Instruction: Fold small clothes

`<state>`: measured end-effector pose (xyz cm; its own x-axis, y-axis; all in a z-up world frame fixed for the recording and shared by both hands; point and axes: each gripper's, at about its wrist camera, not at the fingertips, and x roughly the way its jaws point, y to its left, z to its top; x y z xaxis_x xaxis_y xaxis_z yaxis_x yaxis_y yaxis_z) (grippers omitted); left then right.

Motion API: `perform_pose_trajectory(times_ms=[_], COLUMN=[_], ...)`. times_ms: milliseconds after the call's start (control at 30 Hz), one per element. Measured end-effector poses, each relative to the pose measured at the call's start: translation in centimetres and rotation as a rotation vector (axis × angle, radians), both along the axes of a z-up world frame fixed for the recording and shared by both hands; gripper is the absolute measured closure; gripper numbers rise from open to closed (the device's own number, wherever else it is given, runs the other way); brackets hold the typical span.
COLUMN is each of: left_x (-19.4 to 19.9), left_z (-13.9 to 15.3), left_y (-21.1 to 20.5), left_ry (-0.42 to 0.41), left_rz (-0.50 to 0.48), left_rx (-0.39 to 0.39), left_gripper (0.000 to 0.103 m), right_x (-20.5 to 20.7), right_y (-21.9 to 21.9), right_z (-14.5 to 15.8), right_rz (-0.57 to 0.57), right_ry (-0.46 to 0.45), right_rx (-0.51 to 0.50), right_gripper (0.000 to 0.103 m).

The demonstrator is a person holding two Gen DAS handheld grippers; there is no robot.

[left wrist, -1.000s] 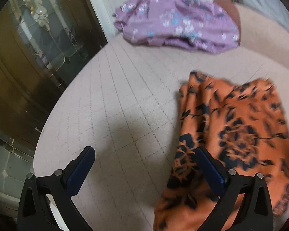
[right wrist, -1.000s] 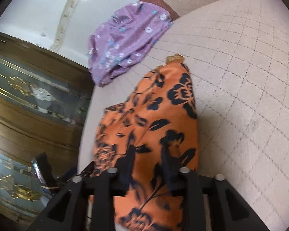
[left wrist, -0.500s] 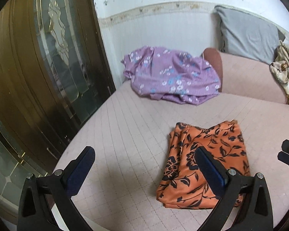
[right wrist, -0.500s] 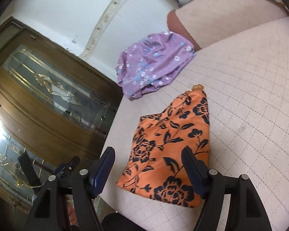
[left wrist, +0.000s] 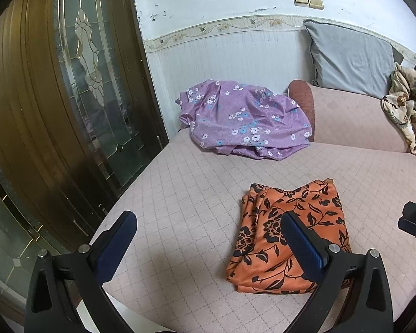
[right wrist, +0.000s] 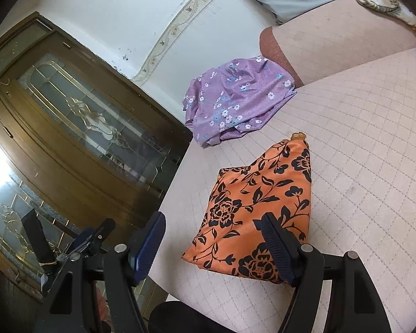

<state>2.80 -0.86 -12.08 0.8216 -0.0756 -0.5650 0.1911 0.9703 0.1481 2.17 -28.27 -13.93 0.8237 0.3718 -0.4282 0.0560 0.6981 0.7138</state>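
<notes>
No brand, label or writing can be read on anything in view.

From the left wrist view, a dark wooden door [left wrist: 69, 105] with leaded glass panes fills the left side. The left gripper [left wrist: 208, 244] hangs above the quilted pink sofa seat [left wrist: 185, 194], its blue-padded fingers [left wrist: 116, 247] spread wide and holding nothing. Behind, against the wall, a purple floral cloth [left wrist: 244, 119] lies crumpled on the seat's far end, resting against the sofa's arm. The folded orange cloth [left wrist: 285, 238] with black flowers lies flat on the seat near the front edge, partly behind the gripper's right finger. Further right a grey cushion [left wrist: 349, 58] leans on the wall and a beige patterned cloth [left wrist: 405, 105] is heaped at the edge. Part of the right gripper shows at the far right border.

From the right wrist view, the door [right wrist: 77, 127] is again on the left, with the left gripper [right wrist: 77, 244] low beside it. The right gripper [right wrist: 210, 238] is open wide and empty, above the seat's front edge; the orange cloth [right wrist: 260, 202] lies just beyond its fingers, apart from them. The purple cloth [right wrist: 235, 100] sits farther back.

A second ago the right gripper was clamped on the orange cloth; half a second ago it had let go. Since then both grippers have drawn back and up a little, so more of the wall shows. The orange cloth has stayed put.
</notes>
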Motion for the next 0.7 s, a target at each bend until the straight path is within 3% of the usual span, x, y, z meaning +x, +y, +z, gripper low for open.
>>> perform_pose_trajectory(times_ms=[700], left_x=[1.3], left_z=[-1.1], left_y=[1.0], left_ry=[0.025], left_rz=[0.030], left_rx=[-0.002], left_gripper=[0.000], right_x=[1.1], right_y=[0.6], right_z=[-0.8], right_rz=[0.017], right_ry=[0.021], right_rx=[0.007], right_gripper=[0.028])
